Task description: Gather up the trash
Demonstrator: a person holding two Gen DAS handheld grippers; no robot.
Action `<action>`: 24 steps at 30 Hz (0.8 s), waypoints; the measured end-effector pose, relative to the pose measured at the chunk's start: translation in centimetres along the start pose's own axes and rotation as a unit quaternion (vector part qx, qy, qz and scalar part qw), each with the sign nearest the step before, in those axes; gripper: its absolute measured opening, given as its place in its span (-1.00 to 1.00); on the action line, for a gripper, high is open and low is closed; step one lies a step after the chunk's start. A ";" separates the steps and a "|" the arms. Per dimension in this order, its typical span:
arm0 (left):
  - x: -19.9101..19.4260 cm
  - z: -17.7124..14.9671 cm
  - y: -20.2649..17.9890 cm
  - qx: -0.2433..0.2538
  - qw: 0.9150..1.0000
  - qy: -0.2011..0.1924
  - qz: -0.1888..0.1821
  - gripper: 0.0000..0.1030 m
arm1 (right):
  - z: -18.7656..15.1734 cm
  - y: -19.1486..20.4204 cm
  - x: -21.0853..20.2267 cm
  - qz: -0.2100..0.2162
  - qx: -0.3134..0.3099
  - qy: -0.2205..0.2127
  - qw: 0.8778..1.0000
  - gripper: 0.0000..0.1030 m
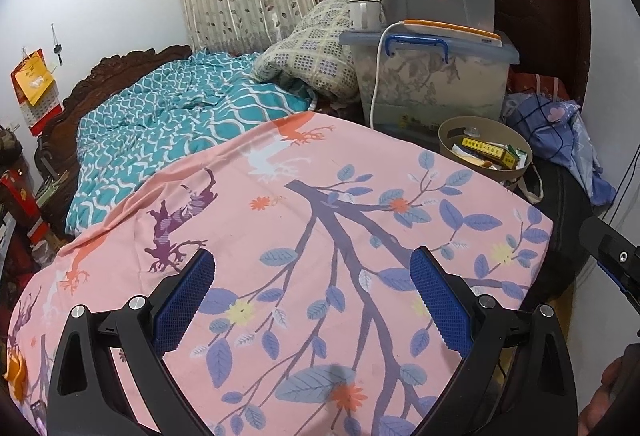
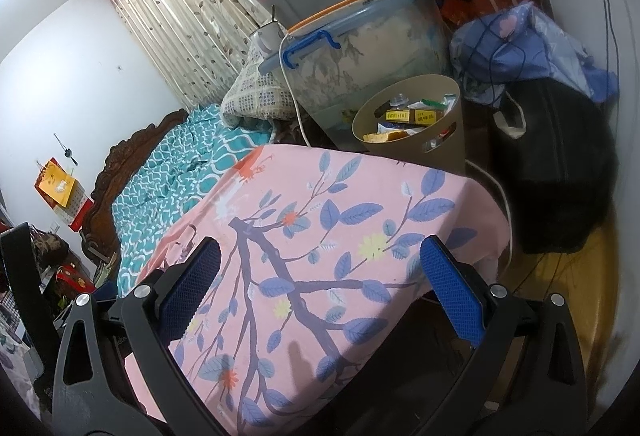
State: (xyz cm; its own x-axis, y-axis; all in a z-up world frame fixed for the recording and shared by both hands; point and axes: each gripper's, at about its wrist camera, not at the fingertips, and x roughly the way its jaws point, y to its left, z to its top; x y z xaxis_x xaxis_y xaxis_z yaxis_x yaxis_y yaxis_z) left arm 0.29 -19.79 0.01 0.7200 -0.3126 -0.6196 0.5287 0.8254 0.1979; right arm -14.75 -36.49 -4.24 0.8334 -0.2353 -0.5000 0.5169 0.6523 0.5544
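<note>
Both grippers, left gripper (image 1: pixel 312 300) and right gripper (image 2: pixel 320 288), are held with jaws spread and nothing between them, above the pink floral sheet (image 1: pixel 320 236). Trash, including a yellow box (image 2: pixel 414 116), is seen inside the tan wastebasket (image 2: pixel 444 152) beyond the sheet's far corner. Only the right wrist view shows the wooden floor (image 2: pixel 560 288).

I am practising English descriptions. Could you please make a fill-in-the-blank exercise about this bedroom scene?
1. The round beige plastic waste bin holds a ____ cardboard box.
2. Both the left hand-held gripper and the right hand-held gripper are ____.
3. The pink cloth with blue leaves has ____ trash lying on it.

Missing words: yellow; open; no
</note>
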 end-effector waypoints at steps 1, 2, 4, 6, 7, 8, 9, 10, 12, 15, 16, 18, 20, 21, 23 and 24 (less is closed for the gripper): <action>0.0 0.0 0.0 0.000 1.000 0.001 0.000 0.83 | 0.0 0.0 0.0 0.000 0.000 0.000 1.000 0.92; 0.0 0.0 -0.1 0.000 1.000 0.002 0.000 0.83 | 0.0 0.0 0.0 0.000 0.000 0.000 1.000 0.92; 0.1 -0.1 -0.1 0.000 1.000 0.004 0.000 0.83 | -0.1 0.0 0.0 0.000 0.000 0.001 1.000 0.92; 0.1 -0.1 -0.1 0.000 1.000 0.005 0.001 0.83 | -0.1 0.0 0.2 0.000 0.000 0.003 1.000 0.92; 0.1 -0.1 -0.2 0.001 1.000 0.005 0.001 0.83 | -0.1 0.0 0.3 0.000 0.000 0.004 1.000 0.92; 0.1 -0.1 -0.2 0.000 1.000 0.006 0.001 0.83 | -0.1 -0.1 0.2 0.000 0.000 0.004 1.000 0.92; 0.2 -0.1 -0.2 0.001 1.000 0.007 0.000 0.83 | -0.1 0.0 0.3 0.000 0.000 0.004 1.000 0.92; 0.2 -0.2 -0.2 0.001 1.000 0.008 0.000 0.83 | -0.1 0.0 0.3 0.001 0.000 0.004 1.000 0.92; 0.3 -0.2 -0.3 0.002 1.000 0.010 -0.001 0.83 | -0.1 -0.1 0.3 0.001 0.000 0.004 1.000 0.92; 0.4 -0.3 -0.4 0.004 1.000 0.013 -0.001 0.83 | -0.2 -0.2 0.5 0.000 0.001 0.006 1.000 0.92; 0.4 -0.3 -0.4 0.006 1.000 0.014 -0.002 0.83 | -0.2 -0.2 0.5 0.000 0.002 0.007 1.000 0.92; 0.5 -0.3 -0.5 0.007 1.000 0.017 -0.003 0.83 | -0.3 -0.2 0.6 0.000 0.003 0.008 1.000 0.92; 0.6 -0.4 -0.4 0.007 1.000 0.019 -0.002 0.83 | -0.3 -0.2 0.6 0.000 0.002 0.008 1.000 0.92; 0.6 -0.4 -0.4 0.006 1.000 0.020 -0.003 0.83 | -0.3 -0.2 0.6 0.000 0.002 0.008 1.000 0.92; 0.7 -0.3 -0.3 0.004 1.000 0.021 -0.009 0.83 | -0.3 -0.2 0.6 0.000 0.003 0.008 1.000 0.92; 0.7 -0.3 -0.2 0.002 1.000 0.022 -0.014 0.83 | -0.3 -0.3 0.6 0.000 0.003 0.009 1.000 0.92</action>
State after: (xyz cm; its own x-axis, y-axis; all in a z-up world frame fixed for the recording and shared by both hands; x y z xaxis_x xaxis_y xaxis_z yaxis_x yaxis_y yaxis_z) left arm 0.52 -20.06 -0.73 0.6848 -0.3138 -0.6577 0.5495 0.8152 0.1832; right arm -14.45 -36.61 -4.90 0.8294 -0.2229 -0.5124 0.5188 0.6477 0.5580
